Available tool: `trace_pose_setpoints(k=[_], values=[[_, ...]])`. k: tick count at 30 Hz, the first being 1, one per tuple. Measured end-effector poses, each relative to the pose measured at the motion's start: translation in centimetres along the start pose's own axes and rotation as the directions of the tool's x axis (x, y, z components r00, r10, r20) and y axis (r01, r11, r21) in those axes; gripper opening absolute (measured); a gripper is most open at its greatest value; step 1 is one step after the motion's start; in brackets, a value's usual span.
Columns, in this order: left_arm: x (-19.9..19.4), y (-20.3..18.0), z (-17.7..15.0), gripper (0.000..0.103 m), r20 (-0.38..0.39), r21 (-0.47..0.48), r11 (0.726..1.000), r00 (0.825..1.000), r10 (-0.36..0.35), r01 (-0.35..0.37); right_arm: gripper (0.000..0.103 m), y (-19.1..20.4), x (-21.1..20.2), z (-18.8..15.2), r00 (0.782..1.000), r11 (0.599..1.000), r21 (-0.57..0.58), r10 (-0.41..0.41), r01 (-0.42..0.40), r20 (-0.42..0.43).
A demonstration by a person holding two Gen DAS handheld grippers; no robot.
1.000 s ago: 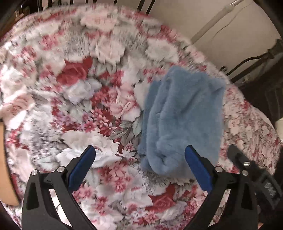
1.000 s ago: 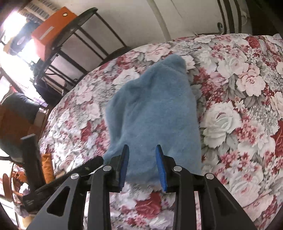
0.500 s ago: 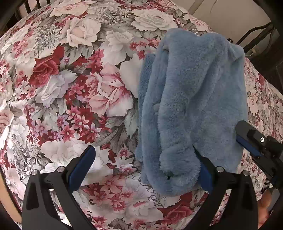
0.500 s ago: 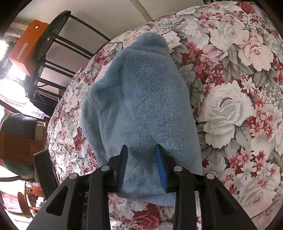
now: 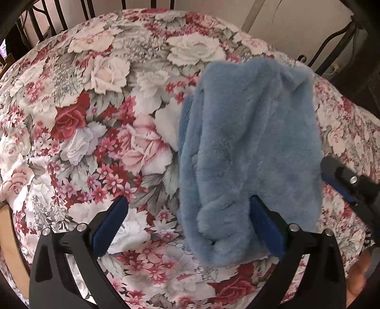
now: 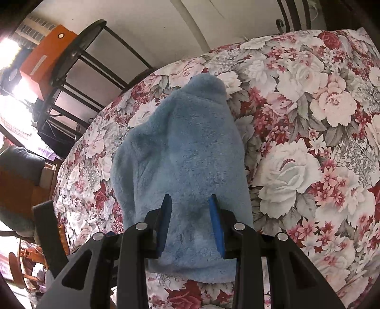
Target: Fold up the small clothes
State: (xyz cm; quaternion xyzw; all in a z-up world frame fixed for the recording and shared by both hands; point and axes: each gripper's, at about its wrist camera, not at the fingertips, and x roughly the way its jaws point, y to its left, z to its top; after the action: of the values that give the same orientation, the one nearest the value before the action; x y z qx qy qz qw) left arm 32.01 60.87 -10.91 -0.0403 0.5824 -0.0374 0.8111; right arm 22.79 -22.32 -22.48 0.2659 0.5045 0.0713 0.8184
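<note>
A fluffy blue garment (image 5: 247, 152) lies bunched and folded on the floral cloth (image 5: 106, 133). My left gripper (image 5: 187, 214) is wide open just above the cloth, its right finger at the garment's near left edge and its left finger over bare cloth. In the right wrist view the same garment (image 6: 185, 152) stretches away from me. My right gripper (image 6: 190, 209) is partly open, both blue pads over the garment's near end, with fabric showing between them. The right gripper's fingers (image 5: 342, 183) also show at the right edge of the left wrist view.
Black metal bars (image 5: 47, 21) stand behind the far edge. A black rack (image 6: 78, 71) holding an orange box (image 6: 45, 61) stands to the left in the right wrist view, with a chair (image 6: 21, 176) below it.
Both grippers have come down closer to the garment over the last second. In the last half second they backed off slightly. The garment has stayed in place, and the jaw openings look the same.
</note>
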Motion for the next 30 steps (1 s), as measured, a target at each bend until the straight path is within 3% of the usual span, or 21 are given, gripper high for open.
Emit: trace_pose_setpoints(k=[4, 8, 11, 15, 17, 24, 30], values=[[-0.1, 0.0, 0.4, 0.098, 0.001, -0.023, 0.997, 0.997, -0.077, 0.077, 0.033, -0.8, 0.7, -0.2, 1.0, 1.0, 0.016, 0.002, -0.002, -0.028], [2.4, 0.7, -0.1, 0.099, -0.081, -0.046, 0.997, 0.994, -0.068, 0.065, 0.033, -1.1, 1.6, -0.4, 0.999, 0.999, 0.032, 0.008, -0.006, -0.052], [3.1, 2.2, 0.1, 0.099, -0.113, -0.154, 0.975, 0.977, -0.179, 0.161, 0.033, -1.3, 1.2, -0.3, 0.999, 0.998, 0.053, 0.028, -0.026, -0.045], [2.0, 3.0, 0.8, 0.098, -0.053, -0.183, 0.96, 0.973, -0.226, 0.213, 0.056, -1.9, -0.6, 0.6, 0.999, 0.998, 0.059, 0.032, -0.033, 0.015], [1.7, 3.1, 1.2, 0.098, -0.037, -0.184, 0.954, 0.968, -0.248, 0.237, 0.057, -2.5, -1.7, 1.1, 0.999, 0.998, 0.054, 0.024, -0.026, 0.048], [2.7, 3.9, 2.0, 0.098, -0.045, -0.258, 0.895, 0.921, -0.387, 0.364, 0.062, -6.0, -1.8, 1.5, 0.994, 0.985, 0.136, 0.107, -0.109, 0.021], [4.2, 2.4, 2.4, 0.098, -0.067, -0.249, 0.879, 0.898, -0.434, 0.406, 0.063, -8.5, 0.6, 0.8, 0.987, 0.966, 0.213, 0.155, -0.144, -0.038]])
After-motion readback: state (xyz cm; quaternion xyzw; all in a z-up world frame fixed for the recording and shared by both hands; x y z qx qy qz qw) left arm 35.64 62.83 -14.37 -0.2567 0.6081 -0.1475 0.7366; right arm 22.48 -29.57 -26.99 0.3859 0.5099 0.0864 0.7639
